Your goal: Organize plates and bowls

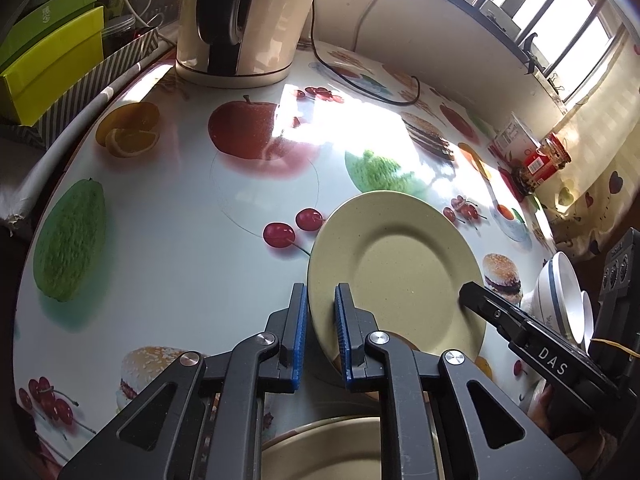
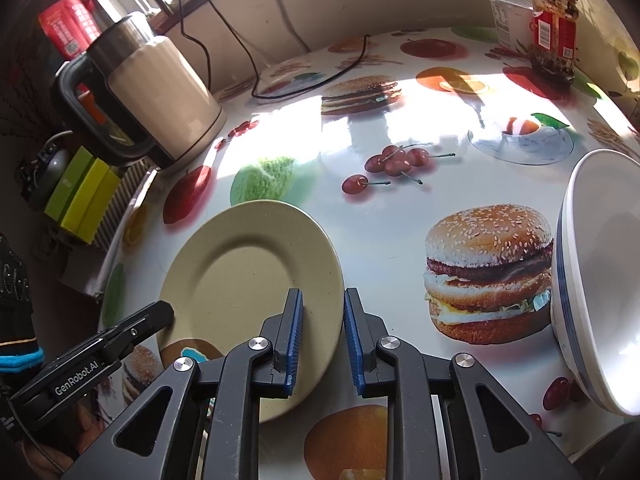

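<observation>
The plate (image 1: 400, 276) is off the table (image 1: 180, 248), held tilted between the two grippers, so the step in hand looks like carrying it to a stack. The left gripper (image 1: 322, 332) has the plate's near-left rim between its blue pads; the pads stand a little apart around the thin rim, and whether they press it firmly cannot be told, though the raised, tilted plate suggests a grasp. The right gripper (image 2: 322, 344) straddles the opposite rim in the same way, its pads (image 2: 294, 340) just beside the edge; from the right wrist view a small gap shows on the outer side, so its hold is less sure. A second plate (image 1: 328, 452) of the same colour lies low at the near edge of the table, under the left gripper, and seems the likely place to set this one down. That move calls for levelling the plate, drawing it back toward the near edge and lowering it squarely onto the other, both grippers moving together so the rim does not slip. The bowls (image 2: 600, 280), white with a blue band, lean stacked at the right edge, near the right gripper, and a swing that way could knock them. The kettle (image 1: 248, 20) and its cord (image 1: 360, 84) stay at the far edge, well apart. The middle of the table is open, giving free room ahead.
</observation>
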Available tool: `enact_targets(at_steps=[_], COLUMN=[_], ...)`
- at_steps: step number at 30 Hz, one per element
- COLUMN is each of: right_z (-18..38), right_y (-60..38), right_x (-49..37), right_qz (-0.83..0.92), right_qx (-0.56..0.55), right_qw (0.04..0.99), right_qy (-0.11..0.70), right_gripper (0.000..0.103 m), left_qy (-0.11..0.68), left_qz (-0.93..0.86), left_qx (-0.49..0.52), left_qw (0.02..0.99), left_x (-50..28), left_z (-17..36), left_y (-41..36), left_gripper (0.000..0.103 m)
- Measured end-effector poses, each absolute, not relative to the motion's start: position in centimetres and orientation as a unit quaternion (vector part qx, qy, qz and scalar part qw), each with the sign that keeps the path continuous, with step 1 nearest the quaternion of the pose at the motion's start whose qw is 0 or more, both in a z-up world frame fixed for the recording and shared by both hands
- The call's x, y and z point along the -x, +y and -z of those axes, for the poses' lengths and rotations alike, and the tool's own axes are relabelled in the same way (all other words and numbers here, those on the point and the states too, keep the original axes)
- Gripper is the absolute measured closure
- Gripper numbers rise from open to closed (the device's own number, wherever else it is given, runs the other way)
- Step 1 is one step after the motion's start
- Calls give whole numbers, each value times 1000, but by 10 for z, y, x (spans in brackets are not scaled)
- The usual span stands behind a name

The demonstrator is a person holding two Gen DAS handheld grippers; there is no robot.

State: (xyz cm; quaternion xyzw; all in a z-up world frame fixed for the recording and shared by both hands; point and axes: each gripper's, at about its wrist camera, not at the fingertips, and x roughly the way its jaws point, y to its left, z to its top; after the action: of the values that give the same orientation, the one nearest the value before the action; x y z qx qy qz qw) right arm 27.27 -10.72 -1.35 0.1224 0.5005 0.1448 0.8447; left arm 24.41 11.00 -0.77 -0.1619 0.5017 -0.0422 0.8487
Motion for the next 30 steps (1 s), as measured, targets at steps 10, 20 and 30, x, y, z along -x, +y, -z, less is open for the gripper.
enact_targets(at_steps=[10,20,30], right_z=[2,-18,-28], right_y=[-109,-108,-108], right_x=[-262,-243,-219], right_qz=[-151,-161,-169], right_qx=[-131,-130,-128], right_qw=[847,855,856], right_qy=[492,476,471], right_gripper=[83,83,83], left_qy=[488,473,462], left_qz=[42,44,42], left_qx=[159,160,156], left_qw=[857,865,872], left_x=[-232,-214,-187], left_z=[-6,-21,-32], left_y=[112,113,114], left_gripper=[89,88,88])
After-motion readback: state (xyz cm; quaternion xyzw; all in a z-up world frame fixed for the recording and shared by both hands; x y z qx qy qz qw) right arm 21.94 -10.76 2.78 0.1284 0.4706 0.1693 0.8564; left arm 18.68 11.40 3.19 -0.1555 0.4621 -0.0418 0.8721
